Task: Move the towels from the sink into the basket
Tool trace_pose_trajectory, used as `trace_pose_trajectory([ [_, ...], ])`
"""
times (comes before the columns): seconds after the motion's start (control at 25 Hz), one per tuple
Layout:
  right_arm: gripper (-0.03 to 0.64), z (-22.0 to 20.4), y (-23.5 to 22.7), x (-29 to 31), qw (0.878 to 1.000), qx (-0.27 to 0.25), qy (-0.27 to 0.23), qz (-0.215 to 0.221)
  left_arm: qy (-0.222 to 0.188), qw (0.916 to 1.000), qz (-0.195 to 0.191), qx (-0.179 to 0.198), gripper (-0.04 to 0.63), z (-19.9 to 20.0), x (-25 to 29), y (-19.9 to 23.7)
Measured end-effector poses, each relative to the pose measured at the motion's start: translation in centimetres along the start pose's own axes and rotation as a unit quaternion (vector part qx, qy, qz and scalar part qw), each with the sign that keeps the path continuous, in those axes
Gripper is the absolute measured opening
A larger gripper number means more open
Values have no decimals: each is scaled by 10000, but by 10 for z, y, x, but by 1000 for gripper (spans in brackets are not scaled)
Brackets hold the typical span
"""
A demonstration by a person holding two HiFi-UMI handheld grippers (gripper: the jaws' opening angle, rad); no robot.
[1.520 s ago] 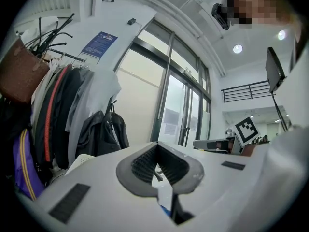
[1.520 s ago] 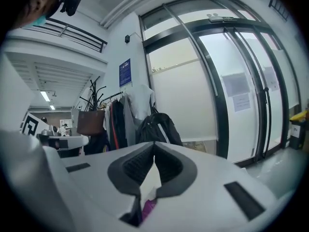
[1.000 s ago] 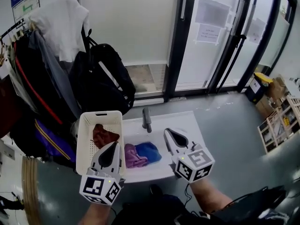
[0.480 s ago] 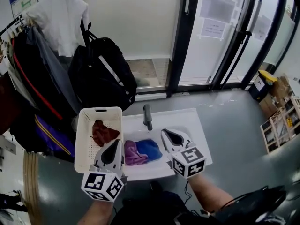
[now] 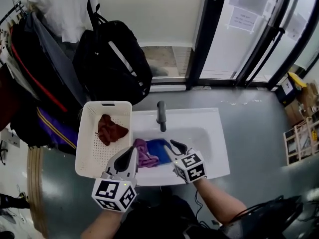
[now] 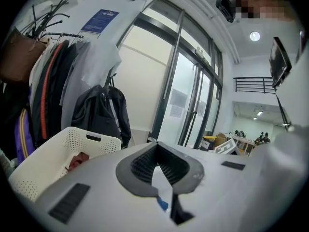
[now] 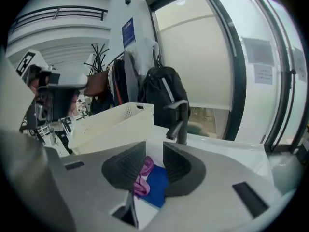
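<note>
- Towels: a blue towel [image 5: 158,147] and a purple towel [image 5: 143,157] lie bunched against each other in the sink [image 5: 212,133]. A reddish-brown towel [image 5: 110,129] already lies in the basket [image 5: 85,153].
- Your right claw [image 5: 173,146] points down into the sink. Its jaws have just been opening and now stand apart, released, with nothing gripped.
- In the right gripper view, the blue and purple towels show in the gap between those jaws, just below and beyond the tips. The blue one is on the claw's right side and the purple one on its left. The pads press on neither, and whether a tip brushes the cloth cannot be told.
- The faucet [image 5: 161,117] stands beyond your right claw, straight ahead of its tips.
- Your left claw [image 5: 130,154] is clenched, with its tips together and nothing between them. It hangs over the sink's near edge.
- The purple towel lies just to the right of your left claw's tips, and the basket sits ahead of it to the left.
- The basket stands right beside the sink, on the side away from your right claw.
- A black backpack [image 5: 112,63] hangs beyond the basket, well ahead of both claws.
</note>
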State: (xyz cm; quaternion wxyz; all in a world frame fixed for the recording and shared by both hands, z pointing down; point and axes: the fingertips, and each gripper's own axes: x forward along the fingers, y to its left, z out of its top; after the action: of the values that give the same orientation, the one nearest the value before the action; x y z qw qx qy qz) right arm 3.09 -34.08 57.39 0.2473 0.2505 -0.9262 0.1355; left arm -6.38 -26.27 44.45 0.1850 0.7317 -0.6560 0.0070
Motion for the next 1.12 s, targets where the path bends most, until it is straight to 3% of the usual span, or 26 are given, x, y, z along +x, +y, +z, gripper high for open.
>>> trace_pose_trajectory([
  [0.4, 197, -97, -10, 76, 9898, -517, 1192, 577, 432, 9989, 195, 3, 3, -32, 29, -4],
  [0.8, 285, -161, -20, 116, 9745, -520, 1961, 962, 749, 9954, 554, -219, 3, -59, 39, -6],
  [1.12, 290, -190, -28, 142, 9664, -567, 2240, 1122, 906, 9932, 695, -223, 3, -71, 36, -7],
])
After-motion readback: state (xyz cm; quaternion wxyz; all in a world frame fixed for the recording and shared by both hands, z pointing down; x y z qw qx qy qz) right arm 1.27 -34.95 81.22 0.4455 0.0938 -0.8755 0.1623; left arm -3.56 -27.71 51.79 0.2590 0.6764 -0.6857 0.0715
